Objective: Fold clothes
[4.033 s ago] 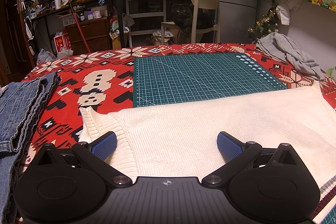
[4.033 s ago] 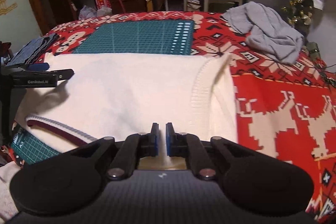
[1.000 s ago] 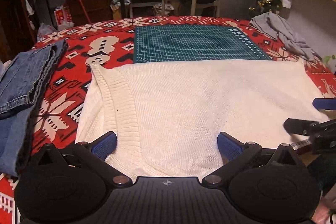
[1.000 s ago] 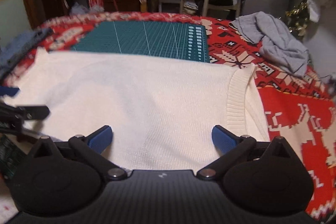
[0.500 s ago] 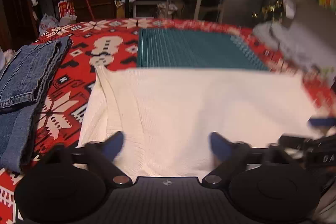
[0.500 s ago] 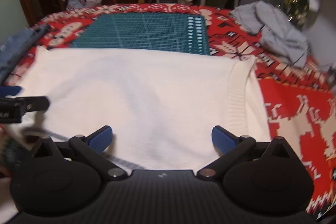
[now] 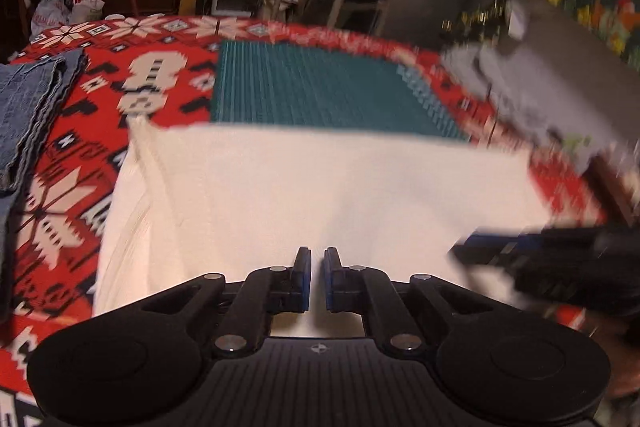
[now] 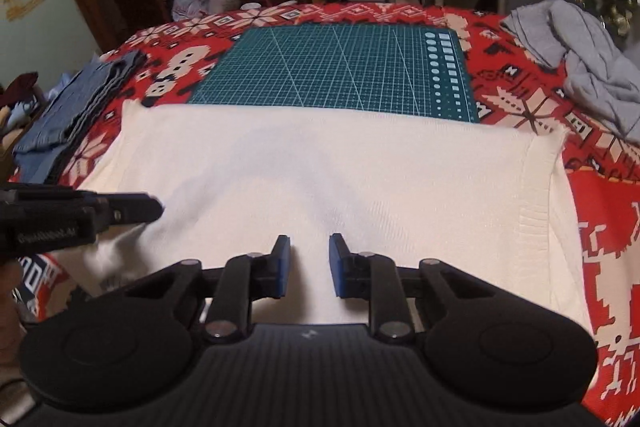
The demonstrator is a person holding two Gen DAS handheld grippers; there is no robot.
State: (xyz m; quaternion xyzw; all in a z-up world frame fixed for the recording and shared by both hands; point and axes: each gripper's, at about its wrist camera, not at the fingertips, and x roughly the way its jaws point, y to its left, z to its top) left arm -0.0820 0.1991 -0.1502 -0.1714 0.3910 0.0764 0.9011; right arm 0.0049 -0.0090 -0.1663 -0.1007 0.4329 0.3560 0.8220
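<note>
left wrist view: white sweater (image 7: pixel 320 187) lies as a wide folded band; left gripper (image 7: pixel 316 277) nearly closed at its near edge, right gripper (image 8: pixel 309 265) narrowly open; narrowing folds likely remain.

The cream sweater (image 8: pixel 320 179) is soft knit cloth, ribbed along its right edge, lying on a woven red patterned blanket (image 8: pixel 608 247). Far behind it the green cutting mat (image 8: pixel 340 71) looks smooth and matt, the folded jeans (image 8: pixel 76 103) at left are coarse denim, and the right gripper (image 8: pixel 309 269) is matt black plastic with blue rubbery pads (image 8: pixel 338 267).

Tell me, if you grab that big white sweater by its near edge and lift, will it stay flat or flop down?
Probably flop: the white sweater is soft knit, dented and rumpled near the left gripper. It would likely sag between the two grippers.
</note>
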